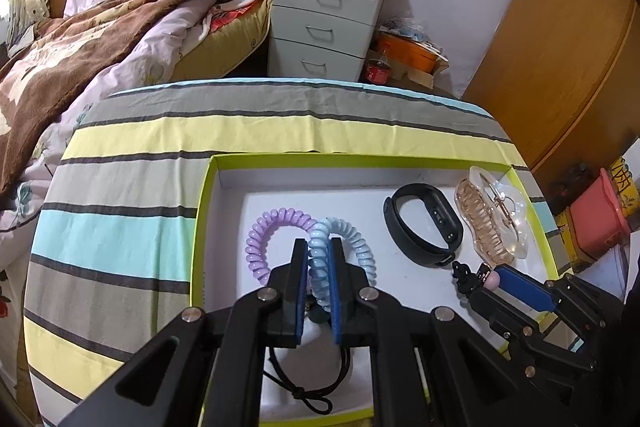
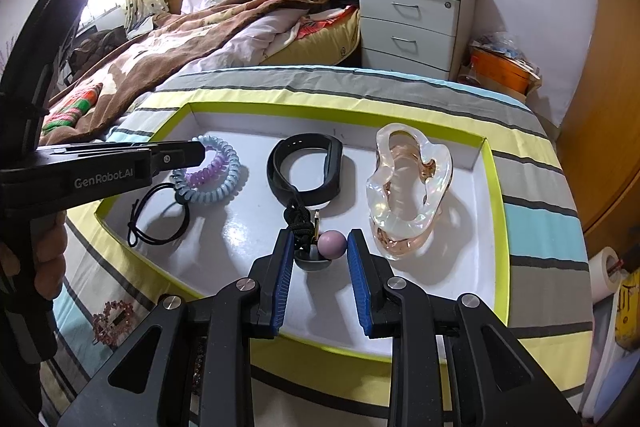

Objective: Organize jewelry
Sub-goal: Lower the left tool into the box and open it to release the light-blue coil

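**Both claws gripping pieces inside the tray**

Left wrist view: the left claw (image 1: 319, 247) is pinched narrow on a pale blue coiled hair tie (image 1: 340, 243), its blue ribbed pads pressing the glossy spiral from both sides. A lilac coiled hair tie (image 1: 266, 227) loops beside it at ten o'clock, touching it. Both lie in a shallow white card tray (image 1: 204, 227) with a lime-green rim, on a bench draped in striped cotton (image 1: 120, 187). At two o'clock of the claw lies a matte black wristband (image 1: 420, 227), and beyond it a clear, rose-tinted toothed hair clip (image 1: 492, 219). A thin black elastic cord (image 1: 316, 401) sits knotted at six o'clock. The right claw (image 1: 500, 277) enters from four o'clock.

Right wrist view: the right claw (image 2: 319, 245) stands partly closed around a hair tie with a smooth mauve bead (image 2: 331, 245), a dark half-dome and black knotted cord; the right pad touches the bead. The wristband (image 2: 306, 167) is at twelve o'clock, the glassy clip (image 2: 408, 187) at two o'clock, standing on edge. The left claw (image 2: 200, 153) reaches in from nine o'clock, holding the spirals. A pink beaded heart brooch (image 2: 114, 319) lies outside the tray at eight o'clock.
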Motion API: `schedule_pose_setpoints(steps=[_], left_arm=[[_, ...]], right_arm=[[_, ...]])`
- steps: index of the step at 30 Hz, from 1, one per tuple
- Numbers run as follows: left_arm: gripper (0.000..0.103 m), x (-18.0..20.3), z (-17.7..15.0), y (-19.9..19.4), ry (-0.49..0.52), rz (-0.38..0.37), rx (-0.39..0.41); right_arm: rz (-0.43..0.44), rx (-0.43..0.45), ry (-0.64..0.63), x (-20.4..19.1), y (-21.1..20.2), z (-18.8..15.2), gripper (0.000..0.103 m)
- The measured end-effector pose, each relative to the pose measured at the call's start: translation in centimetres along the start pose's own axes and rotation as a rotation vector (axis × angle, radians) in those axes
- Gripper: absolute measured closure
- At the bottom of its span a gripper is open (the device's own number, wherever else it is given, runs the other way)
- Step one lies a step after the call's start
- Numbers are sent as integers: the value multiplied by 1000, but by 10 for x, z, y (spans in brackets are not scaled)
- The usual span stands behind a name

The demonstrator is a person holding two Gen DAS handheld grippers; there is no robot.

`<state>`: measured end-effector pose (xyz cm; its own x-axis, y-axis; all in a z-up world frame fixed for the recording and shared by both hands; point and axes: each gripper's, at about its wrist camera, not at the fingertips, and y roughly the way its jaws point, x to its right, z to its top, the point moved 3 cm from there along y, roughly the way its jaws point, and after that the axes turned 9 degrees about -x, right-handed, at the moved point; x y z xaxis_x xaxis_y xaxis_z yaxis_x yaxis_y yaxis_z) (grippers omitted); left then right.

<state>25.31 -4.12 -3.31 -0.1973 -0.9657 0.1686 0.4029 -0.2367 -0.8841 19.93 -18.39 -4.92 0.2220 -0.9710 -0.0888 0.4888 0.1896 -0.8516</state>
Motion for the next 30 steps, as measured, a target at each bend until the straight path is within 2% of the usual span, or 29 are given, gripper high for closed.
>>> schedule_pose_setpoints(steps=[11,16,21,25,30], left_arm=[[91,-1,-1,4,-1,2,-5],[82,-2,-2,6,-6,8,-10],[80,-2,-3,7,-7,2,-14],[68,-2,-4,6,-9,1,-15],[67,-2,-6,0,-9,6,-7]], right_arm=[[-10,3,-2,1,1,2,74],[-9,5,4,1,0,1,74],[-9,7,7,2,0,1,74],[-4,18,14,2,-3,0,74],[1,34,20,1,-9,1,73]])
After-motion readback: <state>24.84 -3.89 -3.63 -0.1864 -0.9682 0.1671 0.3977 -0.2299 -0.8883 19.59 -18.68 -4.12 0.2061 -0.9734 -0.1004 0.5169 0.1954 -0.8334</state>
